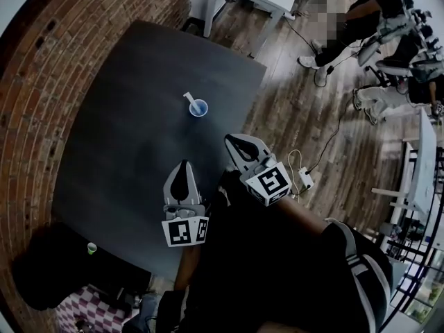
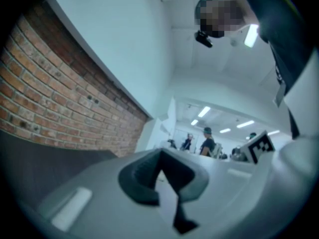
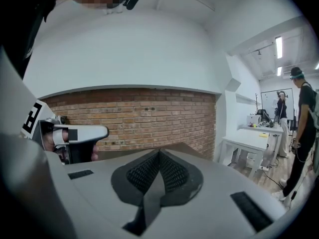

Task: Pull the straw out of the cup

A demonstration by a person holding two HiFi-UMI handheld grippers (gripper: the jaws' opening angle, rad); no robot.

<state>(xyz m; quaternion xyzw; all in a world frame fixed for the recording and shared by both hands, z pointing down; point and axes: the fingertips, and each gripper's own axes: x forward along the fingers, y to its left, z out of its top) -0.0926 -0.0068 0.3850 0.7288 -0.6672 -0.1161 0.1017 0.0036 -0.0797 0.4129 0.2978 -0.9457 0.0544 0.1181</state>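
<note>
**Spotter:** Where are we with the job?

**Operator:** At the very start, as I judge it. The straw [image 1: 189, 98] stands in the cup [image 1: 198, 108], leaning away toward the far left, and neither claw is near it. I have both held low, at the near edge of the worktop [image 1: 125, 130].

**Spotter:** And the claws?

**Operator:** The left claw [image 1: 183, 171] is closed on nothing. Its own camera shows the pads pressed together, with only wall and ceiling beyond them. The right claw [image 1: 234, 144] is the same: pads together, nothing between them, a brick wall ahead.

**Spotter:** Tell me about the cup.

**Operator:** It's small, blue and upright, alone near the middle of the worktop and well apart from both claws. The white straw is the only thing I can see in it. Whether there is any drink inside, I cannot tell from this height.

**Spotter:** What's the next move?

**Operator:** Neither claw camera has the cup in sight, so I think I must tip both claws down toward it and open them. Then one claw steadies the cup by its wall while the other pinches the straw above the rim and draws it out along its lean. The cup looks light, and pulling without a hold on it could drag or tip it.
</note>
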